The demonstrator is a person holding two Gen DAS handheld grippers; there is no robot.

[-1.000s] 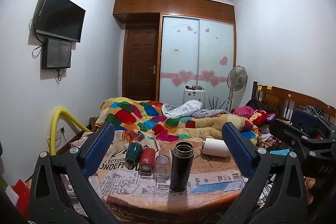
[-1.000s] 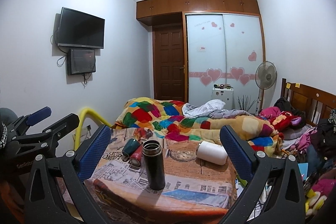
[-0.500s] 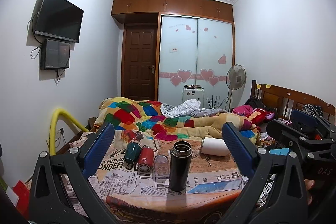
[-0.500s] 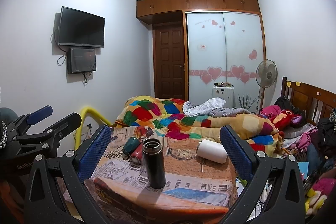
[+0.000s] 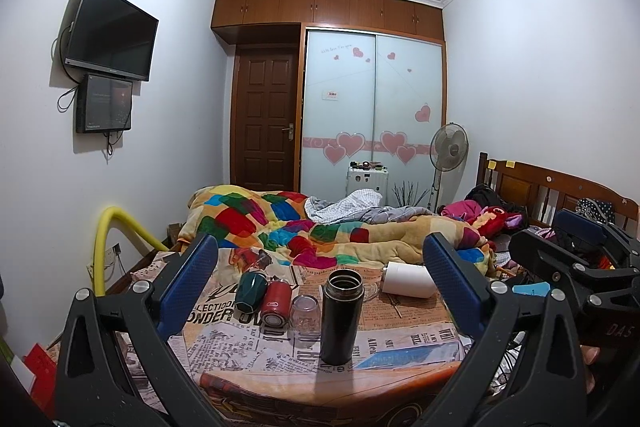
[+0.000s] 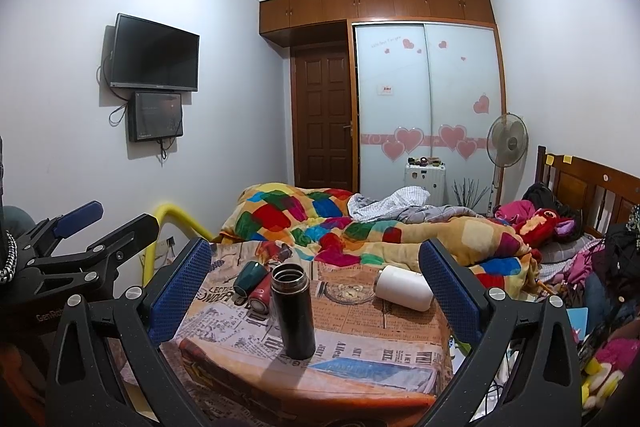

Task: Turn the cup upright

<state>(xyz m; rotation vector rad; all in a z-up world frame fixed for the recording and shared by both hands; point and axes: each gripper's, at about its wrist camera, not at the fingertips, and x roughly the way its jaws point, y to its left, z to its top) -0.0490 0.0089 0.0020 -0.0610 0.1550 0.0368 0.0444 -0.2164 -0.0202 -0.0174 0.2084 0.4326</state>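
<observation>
A black flask stands upright and uncapped on the newspaper-covered table; it also shows in the right wrist view. Behind it a dark green cup, a red cup and a clear glass lie on their sides. A white cup lies on its side at the back right, also in the right wrist view. My left gripper is open and empty, short of the table. My right gripper is open and empty too.
A clear glass dish sits behind the flask. A bed with a patchwork quilt lies beyond the table. A yellow tube curves at the left wall. Each gripper shows at the edge of the other's view.
Both grippers have tilted or risen slightly, so the table sits a little lower in the views. Nothing on the table has moved.
</observation>
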